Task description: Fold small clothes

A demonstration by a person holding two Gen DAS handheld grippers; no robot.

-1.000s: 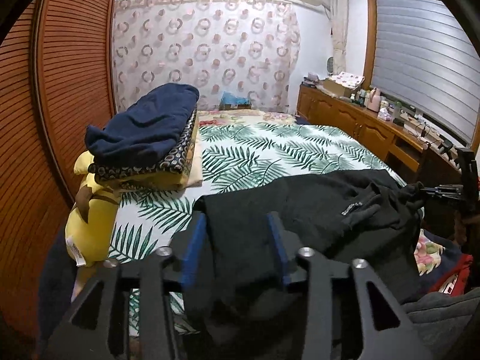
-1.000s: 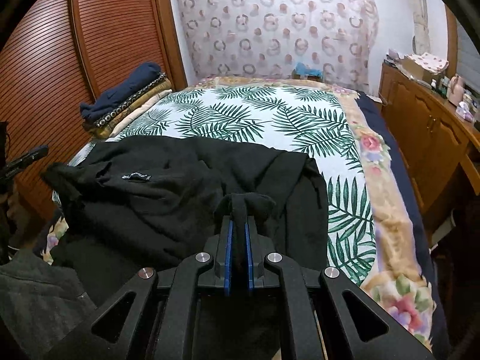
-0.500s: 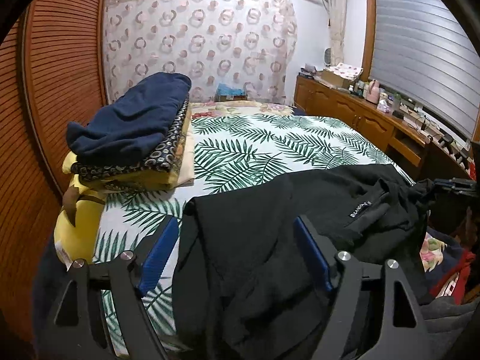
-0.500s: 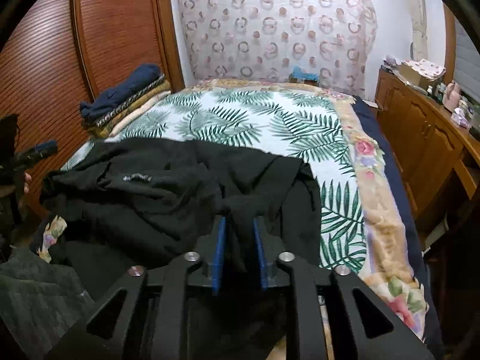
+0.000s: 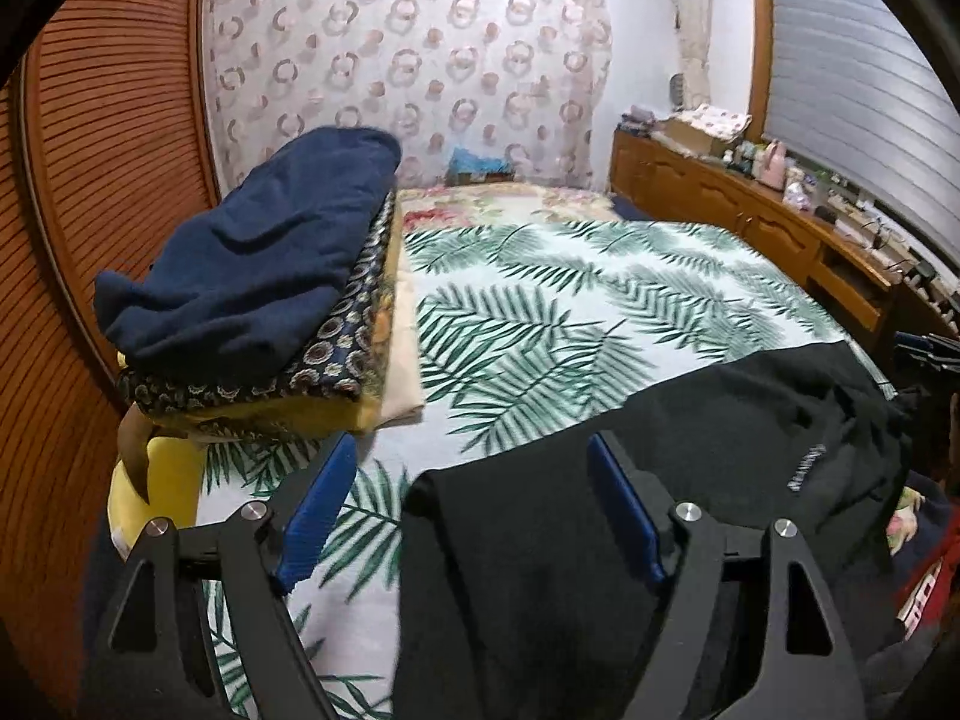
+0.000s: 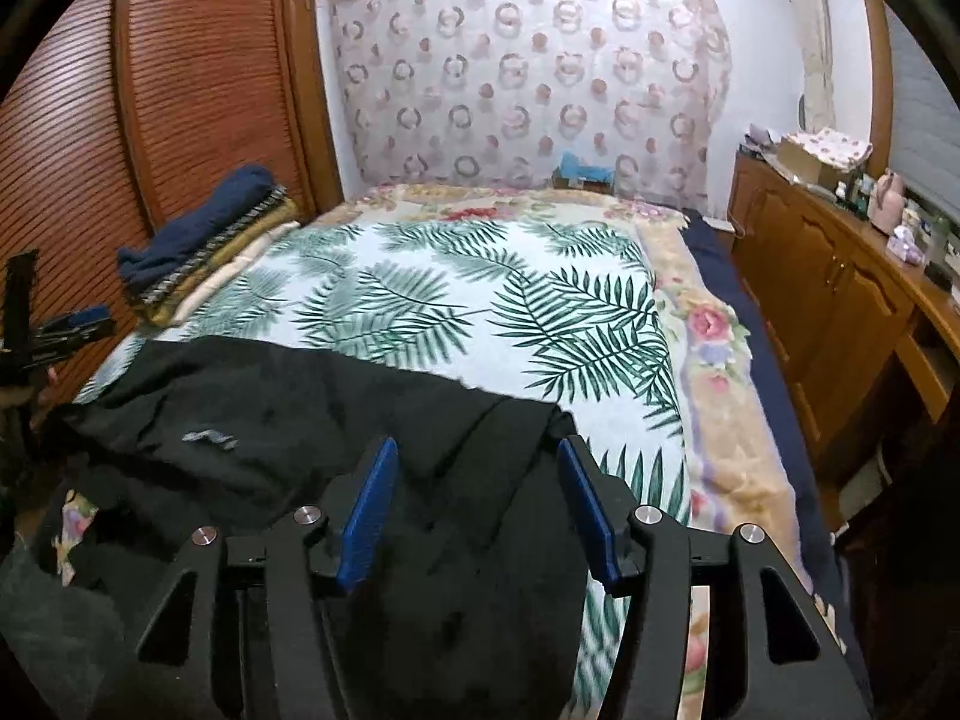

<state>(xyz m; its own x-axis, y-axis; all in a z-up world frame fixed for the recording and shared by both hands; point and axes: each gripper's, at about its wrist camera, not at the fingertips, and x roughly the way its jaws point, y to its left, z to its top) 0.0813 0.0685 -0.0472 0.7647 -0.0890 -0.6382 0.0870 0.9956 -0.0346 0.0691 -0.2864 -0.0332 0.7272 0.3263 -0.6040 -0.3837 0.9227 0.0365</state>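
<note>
Where the left wrist view looks down the bed (image 5: 600,300), one black garment (image 5: 690,480) lies spread across the near end of the leaf-print cover. The left gripper (image 5: 471,516) stands wide, its two blue pads well apart; its jaws have just been opening, though they have held steady in the last moment. The garment's left edge lies between the pads, and neither pad presses on it. To the left sits one stack of folded cloth (image 5: 264,300), with a navy piece on top, a patterned one under it and a yellow one lower. One wooden cabinet (image 5: 750,222) runs along the right wall, with small clutter on its top. At the right edge a dark bit of the other tool shows, too little to read.

From the right wrist view, the same garment (image 6: 270,420) covers the near left part of the bed (image 6: 480,300), one small pale logo showing on it. The right gripper (image 6: 477,510) is partly spread, and its jaws have just been opening. Cloth lies between the two pads, its right corner near the right pad, but it is not pinched. The stack (image 6: 204,240) sits far left by the slatted door (image 6: 180,90). At the left edge the left gripper's blue tips (image 6: 78,324) show.
</note>
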